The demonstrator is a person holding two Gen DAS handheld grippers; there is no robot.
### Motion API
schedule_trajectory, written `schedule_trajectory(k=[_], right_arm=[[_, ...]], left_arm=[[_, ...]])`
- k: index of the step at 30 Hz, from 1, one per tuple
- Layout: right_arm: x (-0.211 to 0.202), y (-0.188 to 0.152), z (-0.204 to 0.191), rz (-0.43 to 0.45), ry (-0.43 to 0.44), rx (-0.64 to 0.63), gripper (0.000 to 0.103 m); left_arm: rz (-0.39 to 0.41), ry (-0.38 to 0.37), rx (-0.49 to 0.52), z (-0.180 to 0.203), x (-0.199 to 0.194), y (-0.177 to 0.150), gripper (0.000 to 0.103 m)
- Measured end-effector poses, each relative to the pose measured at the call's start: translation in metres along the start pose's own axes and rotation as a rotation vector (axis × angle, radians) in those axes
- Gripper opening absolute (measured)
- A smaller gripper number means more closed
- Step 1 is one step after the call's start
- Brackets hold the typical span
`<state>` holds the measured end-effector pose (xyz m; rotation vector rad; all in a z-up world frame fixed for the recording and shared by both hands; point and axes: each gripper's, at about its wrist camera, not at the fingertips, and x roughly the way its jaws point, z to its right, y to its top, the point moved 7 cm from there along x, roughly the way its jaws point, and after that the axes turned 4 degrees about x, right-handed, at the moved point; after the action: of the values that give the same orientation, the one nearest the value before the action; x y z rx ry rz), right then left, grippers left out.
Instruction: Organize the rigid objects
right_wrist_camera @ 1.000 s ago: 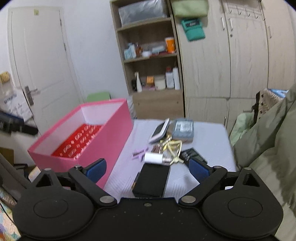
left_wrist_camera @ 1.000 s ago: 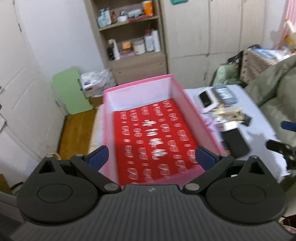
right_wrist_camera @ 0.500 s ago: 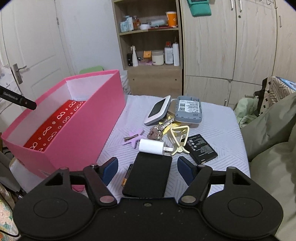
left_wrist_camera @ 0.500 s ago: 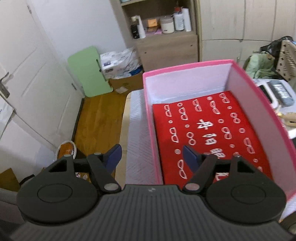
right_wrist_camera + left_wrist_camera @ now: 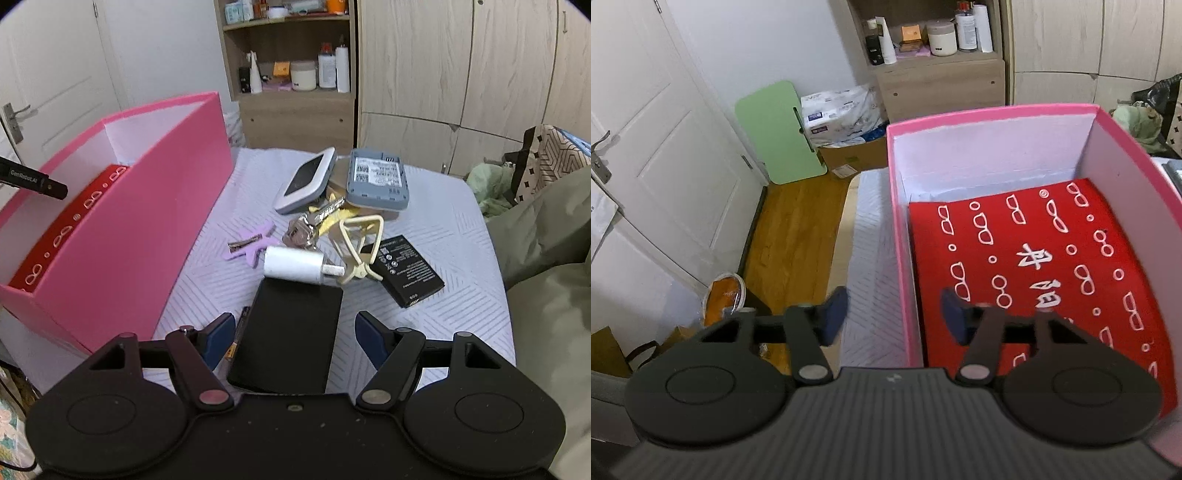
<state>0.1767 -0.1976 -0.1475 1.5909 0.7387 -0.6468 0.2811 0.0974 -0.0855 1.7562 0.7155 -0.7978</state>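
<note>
A pink box (image 5: pixel 993 114) with a red patterned lining (image 5: pixel 1045 266) stands on the bed; it also shows in the right wrist view (image 5: pixel 122 236). My left gripper (image 5: pixel 892 317) is open and straddles the box's left wall without touching it. My right gripper (image 5: pixel 293 338) is open, its fingers either side of a black flat device (image 5: pixel 288 332). Beyond lie a white charger plug (image 5: pixel 295 264), a black battery (image 5: pixel 406 271), a yellow clip (image 5: pixel 360 247), keys (image 5: pixel 306 229), a purple piece (image 5: pixel 253 245), a white-grey device (image 5: pixel 308 181) and a grey device (image 5: pixel 376 182).
An olive blanket (image 5: pixel 546 266) lies at the right of the bed. A shelf unit with bottles (image 5: pixel 291 70) and wardrobe doors stand behind. A white door (image 5: pixel 646 155), a green board (image 5: pixel 777 133) and wood floor (image 5: pixel 790 236) lie left of the bed.
My left gripper has moved left to the box's left wall and narrowed. My right gripper has dropped closer to the black flat device and narrowed around it.
</note>
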Motion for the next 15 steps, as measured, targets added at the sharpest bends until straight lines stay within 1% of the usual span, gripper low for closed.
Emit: schedule_trajectory(k=[1,2,3,6,8,10,12,15], right_arm=[[0.002,-0.001,0.0,-0.009,0.004,0.003,0.076],[0.004,-0.001,0.0,-0.015,0.005,0.007,0.076],[0.006,-0.001,0.0,-0.021,0.004,0.012,0.076],[0.011,-0.003,0.001,-0.032,0.009,0.024,0.076],[0.017,-0.005,0.003,-0.038,0.016,0.046,0.076],[0.024,-0.005,0.007,-0.039,0.018,0.079,0.076],[0.028,-0.004,0.008,-0.022,0.039,0.109,0.077],[0.032,-0.001,0.012,0.014,0.032,0.14,0.079]], left_arm=[[-0.013,-0.016,-0.006,0.0,0.003,-0.002,0.026],[-0.029,-0.034,-0.016,-0.001,0.006,-0.003,0.014],[-0.03,-0.054,-0.027,-0.002,0.007,-0.003,0.013],[-0.009,-0.062,-0.039,-0.004,0.007,-0.002,0.011],[-0.004,-0.072,-0.038,-0.002,0.008,-0.002,0.008],[-0.003,-0.072,-0.034,-0.001,0.008,-0.003,0.007],[-0.006,-0.081,-0.027,0.0,0.01,-0.002,0.005],[-0.019,-0.091,-0.037,0.0,0.013,-0.004,0.005]])
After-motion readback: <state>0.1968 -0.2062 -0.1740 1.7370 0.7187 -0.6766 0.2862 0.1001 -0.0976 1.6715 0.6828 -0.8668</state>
